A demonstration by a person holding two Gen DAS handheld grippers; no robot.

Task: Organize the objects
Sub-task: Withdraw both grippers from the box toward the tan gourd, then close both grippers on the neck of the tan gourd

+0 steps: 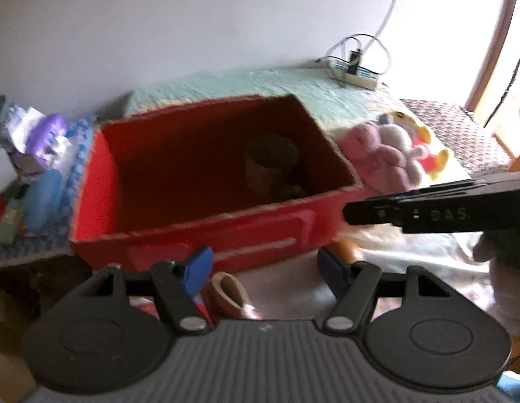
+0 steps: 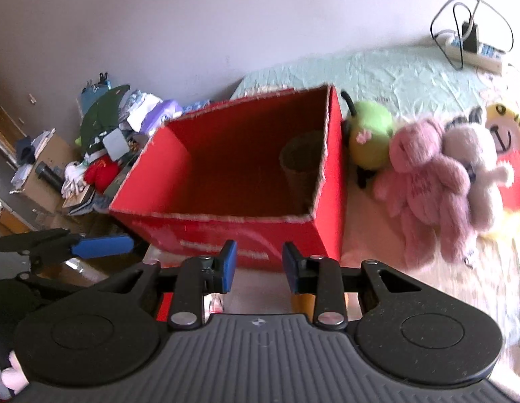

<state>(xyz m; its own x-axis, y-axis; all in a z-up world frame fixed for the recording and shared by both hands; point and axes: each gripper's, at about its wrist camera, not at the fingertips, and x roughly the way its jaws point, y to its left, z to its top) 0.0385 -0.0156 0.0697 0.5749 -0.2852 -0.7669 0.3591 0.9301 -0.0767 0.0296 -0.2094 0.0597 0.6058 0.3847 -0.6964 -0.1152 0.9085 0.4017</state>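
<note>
An open red cardboard box [image 1: 206,235] [image 2: 226,231] stands on the bed, and a brown woven cup [image 1: 271,161] [image 2: 301,164] is inside near its right wall. My left gripper [image 1: 265,270] hovers open just before the box's front wall, nothing between its blue pads; a small brown shoe-like thing [image 1: 226,290] lies below it. My right gripper [image 2: 260,265] is also open and empty, close to the box's front. It shows side-on at the right of the left wrist view [image 1: 352,213]. To the right of the box lie a pink plush bear [image 2: 417,181] [image 1: 370,158], a pale plush [image 2: 471,164] and a green plush [image 2: 370,134].
A yellow and red plush [image 2: 508,141] lies at the far right. A power strip [image 1: 352,74] [image 2: 474,50] with cables sits on the green bedspread by the wall. A cluttered pile of bags, packets and clothes [image 2: 105,147] [image 1: 41,154] fills the area left of the box.
</note>
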